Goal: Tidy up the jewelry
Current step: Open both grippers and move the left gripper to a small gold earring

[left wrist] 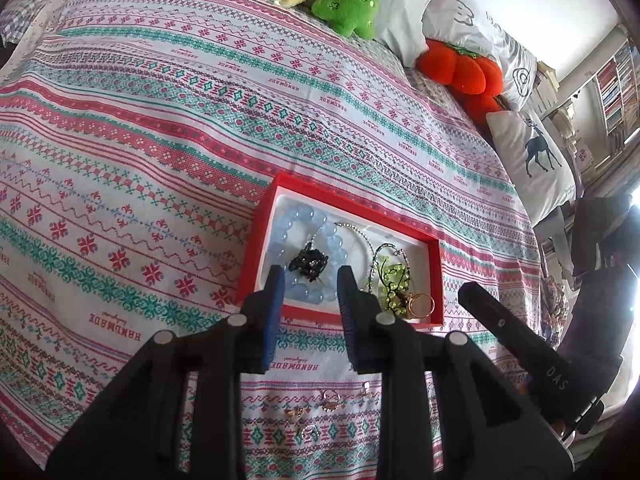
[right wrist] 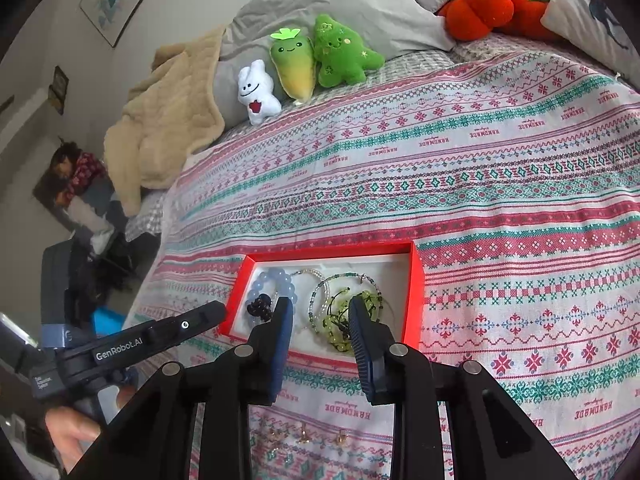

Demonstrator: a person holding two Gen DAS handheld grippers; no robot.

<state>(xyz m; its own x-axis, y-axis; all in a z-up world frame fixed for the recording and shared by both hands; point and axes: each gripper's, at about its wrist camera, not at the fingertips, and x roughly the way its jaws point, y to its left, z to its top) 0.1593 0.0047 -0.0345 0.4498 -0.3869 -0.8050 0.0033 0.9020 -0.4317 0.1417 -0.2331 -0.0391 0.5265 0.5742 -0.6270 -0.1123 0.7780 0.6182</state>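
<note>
A red tray with a white lining lies on the patterned bedspread; it also shows in the right wrist view. It holds a pale blue bead bracelet, a black beaded piece, a green bead bracelet, thin chains and a gold ring. Several small gold rings and earrings lie loose on the spread in front of the tray, seen also in the right wrist view. My left gripper is open and empty above the tray's near edge. My right gripper is open and empty there too.
Plush toys, grey pillows, an orange plush and a beige blanket lie at the bed's far side. The bed edge drops off at left in the right wrist view. A deer pillow is at right.
</note>
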